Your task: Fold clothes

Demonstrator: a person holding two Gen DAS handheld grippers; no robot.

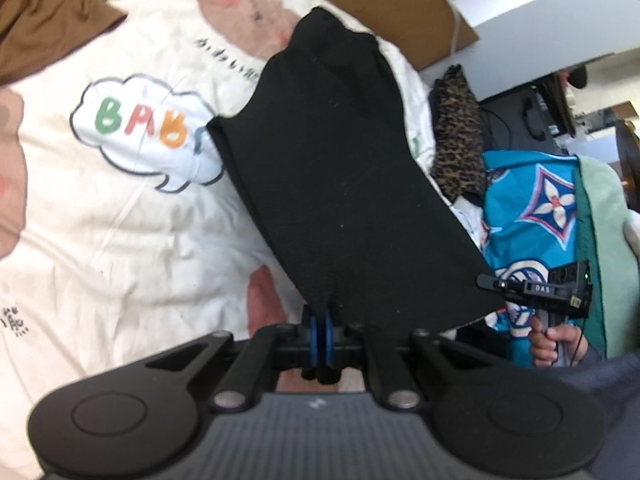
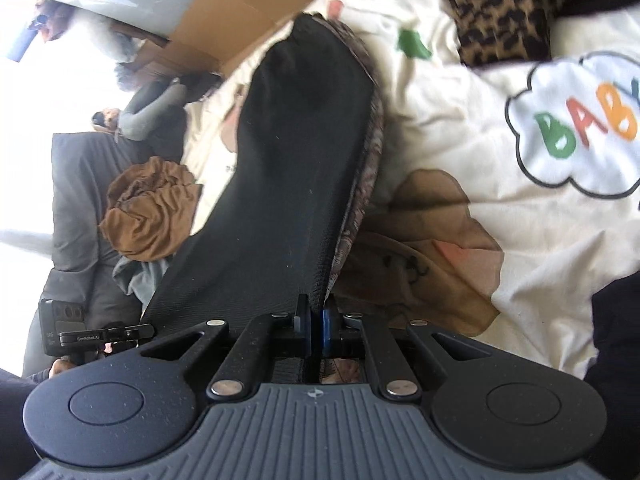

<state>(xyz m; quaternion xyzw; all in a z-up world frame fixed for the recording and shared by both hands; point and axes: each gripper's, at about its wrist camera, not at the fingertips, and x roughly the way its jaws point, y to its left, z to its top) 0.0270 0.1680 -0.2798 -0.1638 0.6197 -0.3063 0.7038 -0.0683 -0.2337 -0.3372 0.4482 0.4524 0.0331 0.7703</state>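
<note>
The left gripper and right gripper are each closed on an edge of the black garment, which extends toward 12 o'clock above the printed bedsheet.

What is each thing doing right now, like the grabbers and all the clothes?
Left gripper: shut on the black garment.
Right gripper: shut on the black garment.
Black garment: held up off the bed, hanging between both grippers.
Brown garment: crumpled in a heap.
Leopard-print garment: lying bunched at the bed's edge.
Blue patterned garment: lying spread, unfolded.
Bedsheet: spread out, wrinkled.
</note>
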